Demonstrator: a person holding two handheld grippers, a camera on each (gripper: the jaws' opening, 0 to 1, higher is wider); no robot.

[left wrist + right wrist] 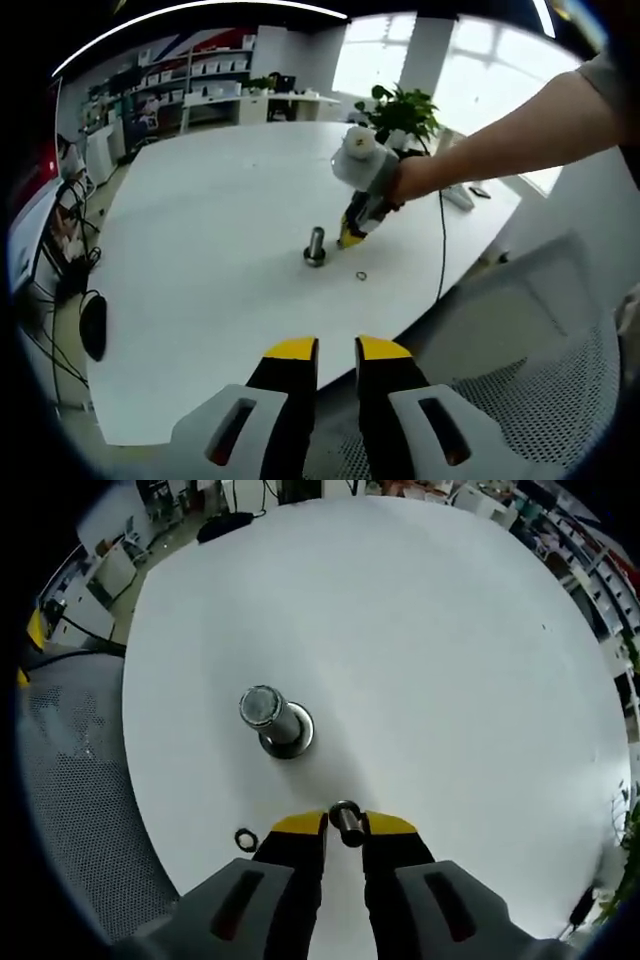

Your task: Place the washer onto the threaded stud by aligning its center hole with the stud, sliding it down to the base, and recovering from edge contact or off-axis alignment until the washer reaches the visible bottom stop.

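Pinching a washer point(345, 822) near the threaded stud point(272, 718): right hand-held gripper point(345, 825); left hand-held gripper point(336, 349) narrowly parted, empty.

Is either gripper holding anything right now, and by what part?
The right gripper pinches a washer by its rim at the fingertips, beside the stud. The left gripper holds nothing. A second washer lies on the table.

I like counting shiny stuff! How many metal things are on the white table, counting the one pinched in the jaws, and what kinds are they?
Threaded stud: 1
Washer held in the right gripper: 1
Washer lying loose on the table: 1
Total: 3 metal things
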